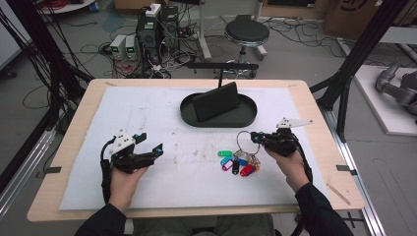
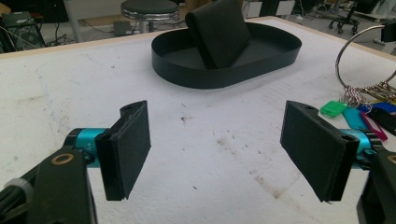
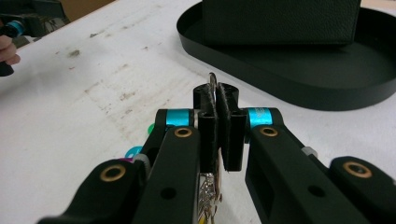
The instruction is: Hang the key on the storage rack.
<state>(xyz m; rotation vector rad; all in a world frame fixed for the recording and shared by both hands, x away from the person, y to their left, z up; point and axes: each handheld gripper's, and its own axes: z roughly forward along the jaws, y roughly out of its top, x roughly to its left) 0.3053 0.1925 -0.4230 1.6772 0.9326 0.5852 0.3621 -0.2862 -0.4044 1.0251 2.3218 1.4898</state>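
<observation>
L gripper (image 1: 153,149) sits at the left of the table (image 1: 74,128), held in the person's left hand (image 1: 125,179), jaws wide apart w/ nothing between them; in the left gripper view the two black pads (image 2: 133,144) frame bare, stained white mat (image 1: 162,182). No brand or writing is readable on the gripper, its grey plate or the mat.

Centre, toward the far edge: a black oval tray (image 1: 246,118) w/ a black wallet-like case (image 1: 216,102) standing tilted inside it, leaning on its long edge. Both look plain, no logo or text legible in any view.

Right of centre, nearer the person: a big metal key ring (image 1: 244,141) w/ a bunch of coloured key tags (image 1: 236,162) (green, blue, purple, black, red, orange) fanned on the mat below it. Tag label windows are too small to read. In the left gripper view the ring (image 2: 348,56) stands raised off the mat at the right edge, tags (image 2: 359,116) trailing under it.

R gripper (image 1: 255,137), in the right hand (image 1: 290,164), is clamped shut on the key ring: the right gripper view shows the thin ring wire (image 3: 213,84) pinched between the two closed pads, w/ keys hanging below the jaws. The tray (image 3: 299,88) lies just beyond it, apart from the ring. Floor behind has a stool (image 1: 247,33) and cabled boxes, lettering not legible
</observation>
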